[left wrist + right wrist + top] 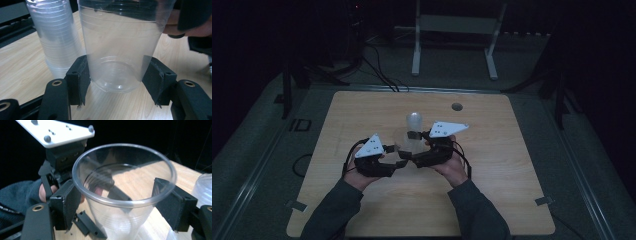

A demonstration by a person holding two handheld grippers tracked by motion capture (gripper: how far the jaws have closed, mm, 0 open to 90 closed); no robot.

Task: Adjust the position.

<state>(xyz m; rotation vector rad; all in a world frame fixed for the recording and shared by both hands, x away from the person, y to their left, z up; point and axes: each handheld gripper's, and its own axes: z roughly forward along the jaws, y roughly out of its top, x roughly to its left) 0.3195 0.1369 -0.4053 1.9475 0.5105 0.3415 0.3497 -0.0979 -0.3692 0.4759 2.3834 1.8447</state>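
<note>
— What does the dim room hold?
— A pale wooden table (362, 115) under low light, with a white metal frame (454, 25) behind it and cables on the floor.

— And on the table?
— A stack of clear plastic cups (53, 35) stands upright near the centre. Just beside it sits a single clear cup (117, 50), rim up.

— Who has the cup?
— The left gripper (116, 82) has its pads clamped against the cup's base. The right gripper (112, 202) flanks the rim; its left pad touches the wall, its right pad stands just clear, so it is not gripping.
</note>
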